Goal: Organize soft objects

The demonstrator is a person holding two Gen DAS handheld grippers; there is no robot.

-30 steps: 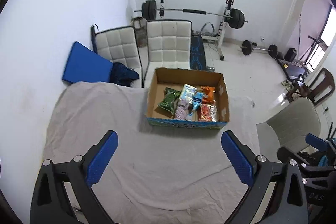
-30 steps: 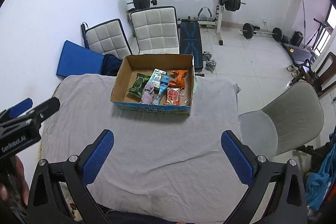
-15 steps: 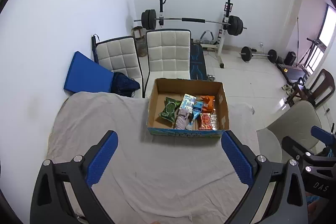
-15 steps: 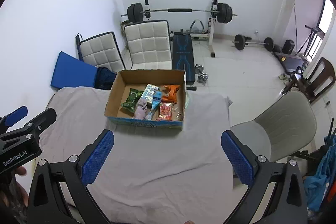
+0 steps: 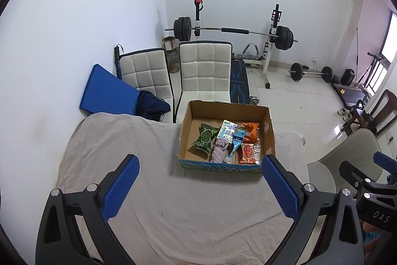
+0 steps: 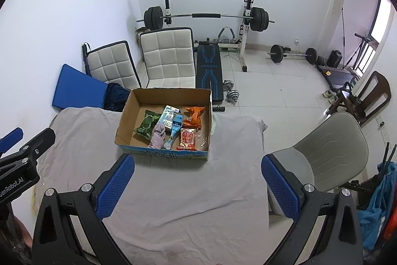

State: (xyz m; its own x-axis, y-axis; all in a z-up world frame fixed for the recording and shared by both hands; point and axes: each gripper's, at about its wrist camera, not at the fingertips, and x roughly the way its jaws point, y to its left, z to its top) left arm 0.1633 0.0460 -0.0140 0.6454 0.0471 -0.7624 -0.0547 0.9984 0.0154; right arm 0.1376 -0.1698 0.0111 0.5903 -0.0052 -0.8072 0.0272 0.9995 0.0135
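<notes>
An open cardboard box (image 5: 270,131) (image 6: 124,121) stands on the grey cloth-covered table (image 5: 124,155) (image 6: 82,140). Inside lie a green packet (image 5: 204,140) (image 6: 146,124), a purple cloth (image 5: 219,150) (image 6: 158,135), a blue-white packet (image 5: 226,130) (image 6: 168,117), an orange packet (image 5: 251,131) (image 6: 194,114) and a red packet (image 5: 248,153) (image 6: 187,139). My left gripper (image 5: 199,188) is open and empty, high above the near table. My right gripper (image 6: 198,188) is open and empty, also held back from the box.
Two white padded chairs (image 5: 204,76) and a blue mat (image 5: 106,91) stand behind the table. A grey chair (image 6: 330,148) is at the right. A barbell rack (image 6: 206,16) and weights are on the far floor.
Both grippers have risen and pulled back from the table, so the box looks smaller and farther. Both stay open and empty.
</notes>
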